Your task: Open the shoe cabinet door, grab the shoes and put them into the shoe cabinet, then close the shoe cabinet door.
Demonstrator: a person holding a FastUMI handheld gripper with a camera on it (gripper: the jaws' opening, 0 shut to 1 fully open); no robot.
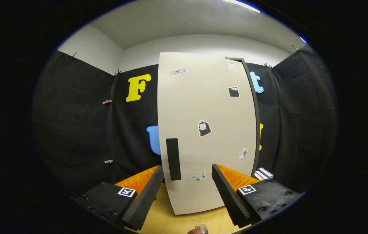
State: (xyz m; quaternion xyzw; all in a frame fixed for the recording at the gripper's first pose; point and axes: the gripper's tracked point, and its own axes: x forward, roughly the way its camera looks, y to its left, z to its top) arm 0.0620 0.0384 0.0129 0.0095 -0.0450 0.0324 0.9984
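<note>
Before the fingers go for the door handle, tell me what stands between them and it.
Nothing visible does. The fingers stand open with a clear gap, and the dark handle on the shoe cabinet door lies just ahead, nearer the left finger. Only bare wooden floor lies below the gap.

You see a light wooden floor underfoot, meeting black cloth walls. Small clips pin the cloth along its left seam. Above the cloth runs a white wall under a grey ceiling.
</note>
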